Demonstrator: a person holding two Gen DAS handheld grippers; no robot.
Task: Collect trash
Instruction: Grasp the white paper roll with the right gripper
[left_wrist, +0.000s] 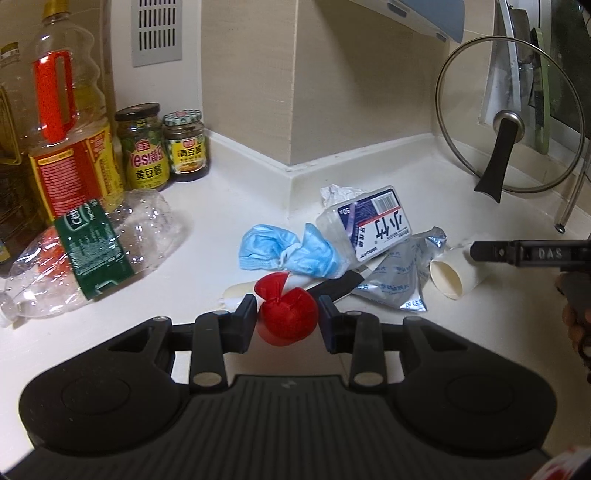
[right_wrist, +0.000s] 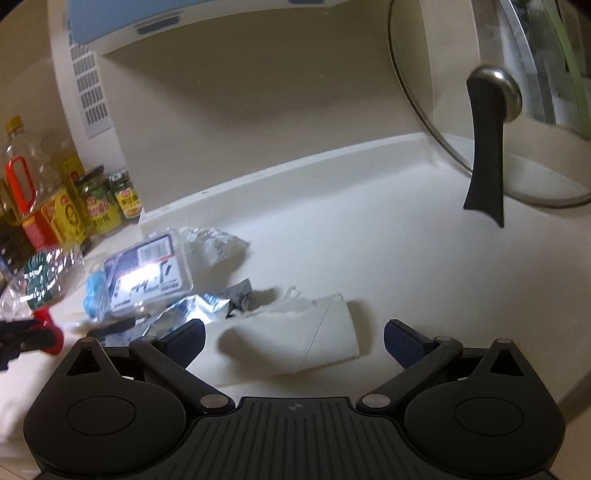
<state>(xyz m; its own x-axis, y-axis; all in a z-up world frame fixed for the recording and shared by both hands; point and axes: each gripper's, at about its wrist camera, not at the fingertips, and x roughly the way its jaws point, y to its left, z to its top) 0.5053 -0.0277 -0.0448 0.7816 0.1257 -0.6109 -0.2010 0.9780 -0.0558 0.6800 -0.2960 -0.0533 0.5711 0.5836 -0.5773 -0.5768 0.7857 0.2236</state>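
Note:
My left gripper (left_wrist: 287, 318) is shut on a red wrapper ball (left_wrist: 287, 314), just above the white counter (left_wrist: 184, 295). Behind it lies a trash pile: a blue face mask (left_wrist: 284, 251), a clear plastic box with a barcode label (left_wrist: 369, 225), a silver foil pouch (left_wrist: 397, 284) and a white paper cup (left_wrist: 452, 275) on its side. My right gripper (right_wrist: 293, 341) is open, its fingers either side of the paper cup (right_wrist: 295, 343), which lies on the counter. The right gripper's finger (left_wrist: 491, 253) shows by the cup in the left wrist view.
A crushed clear bottle with a green label (left_wrist: 92, 251) lies at the left. An oil bottle (left_wrist: 70, 122) and two sauce jars (left_wrist: 162, 146) stand behind it. A glass pot lid (left_wrist: 506, 125) leans at the back right. The wall corner juts out behind the pile.

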